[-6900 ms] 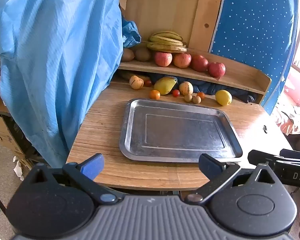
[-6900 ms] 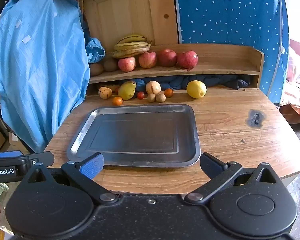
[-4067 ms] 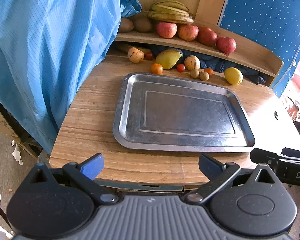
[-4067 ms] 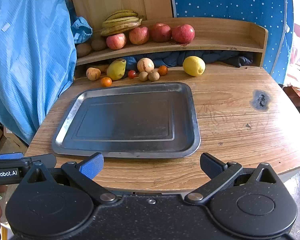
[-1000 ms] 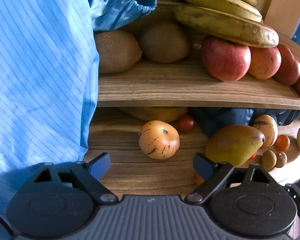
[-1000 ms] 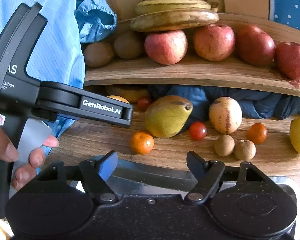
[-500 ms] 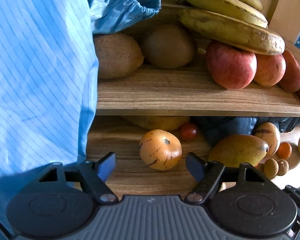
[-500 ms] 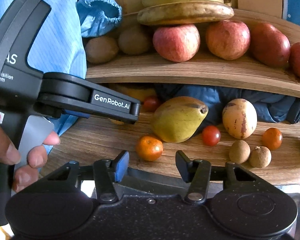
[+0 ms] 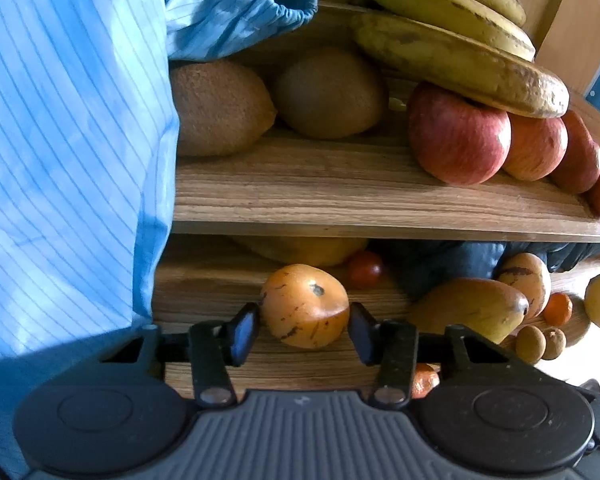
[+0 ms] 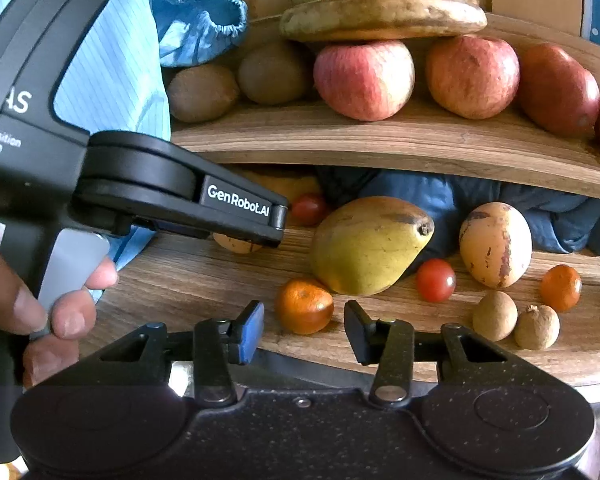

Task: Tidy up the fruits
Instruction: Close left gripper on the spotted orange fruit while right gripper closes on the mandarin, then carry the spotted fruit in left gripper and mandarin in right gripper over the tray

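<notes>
The left gripper (image 9: 303, 328) has its two pads on either side of a speckled orange fruit (image 9: 305, 306) lying on the table (image 9: 204, 284) under the shelf (image 9: 372, 196). The pads sit at the fruit's flanks, touching or almost touching; a firm clamp cannot be confirmed, so the jaws read as closing rather than locked. The right gripper (image 10: 303, 331) is partly open, its pads apart on either side of a small mandarin (image 10: 304, 305) that sits just beyond the tips, not yet gripped.

To do this step well, the left pads probably ought to meet the round fruit across its widest part and squeeze gently, since it looks smooth and could squirt forward toward 12 o'clock. A straight pull back and slightly up would likely clear the shelf edge overhead. The right gripper likely needs to advance a little so the mandarin lies fully between the pads before closing.

Around them: in the left wrist view a cherry tomato (image 9: 365, 270) lies at 1 o'clock behind the speckled fruit, and a mango (image 9: 466, 308) at 3 o'clock. Up on the shelf at 12 o'clock are kiwis (image 9: 220, 108), red apples (image 9: 460, 136) and bananas (image 9: 460, 52). A blue striped cloth (image 9: 68, 140) hangs at 9 o'clock, close to the left pad, and could snag. In the right wrist view the left gripper's body crosses at 10 o'clock, crowding the approach.
</notes>
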Motion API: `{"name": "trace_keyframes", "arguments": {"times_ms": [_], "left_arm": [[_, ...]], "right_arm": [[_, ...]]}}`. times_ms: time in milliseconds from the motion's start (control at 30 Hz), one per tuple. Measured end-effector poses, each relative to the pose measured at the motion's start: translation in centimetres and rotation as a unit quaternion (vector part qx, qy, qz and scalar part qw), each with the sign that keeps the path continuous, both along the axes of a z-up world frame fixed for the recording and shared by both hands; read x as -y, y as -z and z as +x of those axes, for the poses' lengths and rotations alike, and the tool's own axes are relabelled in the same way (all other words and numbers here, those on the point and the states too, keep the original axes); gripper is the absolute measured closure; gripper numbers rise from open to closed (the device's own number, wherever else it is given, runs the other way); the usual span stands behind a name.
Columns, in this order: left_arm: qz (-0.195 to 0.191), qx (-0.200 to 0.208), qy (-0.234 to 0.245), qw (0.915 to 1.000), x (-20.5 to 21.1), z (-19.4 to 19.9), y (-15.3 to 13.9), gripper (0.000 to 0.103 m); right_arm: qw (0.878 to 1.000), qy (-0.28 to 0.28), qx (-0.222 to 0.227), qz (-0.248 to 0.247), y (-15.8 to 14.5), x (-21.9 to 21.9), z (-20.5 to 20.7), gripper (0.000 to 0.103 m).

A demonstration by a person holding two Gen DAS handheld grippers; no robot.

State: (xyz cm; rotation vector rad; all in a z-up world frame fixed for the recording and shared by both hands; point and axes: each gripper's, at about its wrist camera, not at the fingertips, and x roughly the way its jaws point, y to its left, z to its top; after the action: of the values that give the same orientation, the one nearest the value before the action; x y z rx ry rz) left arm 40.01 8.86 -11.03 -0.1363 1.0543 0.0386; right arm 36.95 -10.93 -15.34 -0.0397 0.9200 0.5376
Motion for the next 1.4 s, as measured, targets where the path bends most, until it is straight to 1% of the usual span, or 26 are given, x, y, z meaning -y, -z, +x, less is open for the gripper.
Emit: {"name": "trace_keyframes", "arguments": {"times_ms": [233, 533, 600, 800, 1167, 1400], "left_arm": [[-0.003, 0.004, -0.002, 1.0000, -0.1, -0.5, 0.5, 0.052], [-0.006, 0.007, -0.011, 0.9999, 0.1, -1.8, 0.3, 0.053], [-0.006, 0.008, -0.012, 0.9999, 0.2, -1.7, 0.2, 0.053], [-0.008, 0.013, -0.028, 0.9995, 0.3, -3.2, -0.2, 0.053], [-0.024, 0.023, -0.078, 0.9964, 0.9, -7.2, -1.0, 0.053], [-0.030, 0.023, -0.107, 0.9935, 2.0, -10.7, -2.0, 0.053]], "right_arm": [[1.000, 0.000, -0.003, 0.000, 0.2, -0.1, 0.0, 0.068], [1.000, -0.003, -0.002, 0.004, -0.2, 0.0, 0.0, 0.069], [1.000, -0.006, -0.001, 0.006, -0.5, 0.2, -0.2, 0.069], [1.000, -0.017, 0.003, 0.012, -1.3, 0.7, -0.8, 0.069], [0.998, -0.066, 0.014, 0.015, -2.8, 1.8, -2.8, 0.069], [0.993, -0.117, 0.018, 0.016, -4.1, 2.8, -5.2, 0.069]]}}
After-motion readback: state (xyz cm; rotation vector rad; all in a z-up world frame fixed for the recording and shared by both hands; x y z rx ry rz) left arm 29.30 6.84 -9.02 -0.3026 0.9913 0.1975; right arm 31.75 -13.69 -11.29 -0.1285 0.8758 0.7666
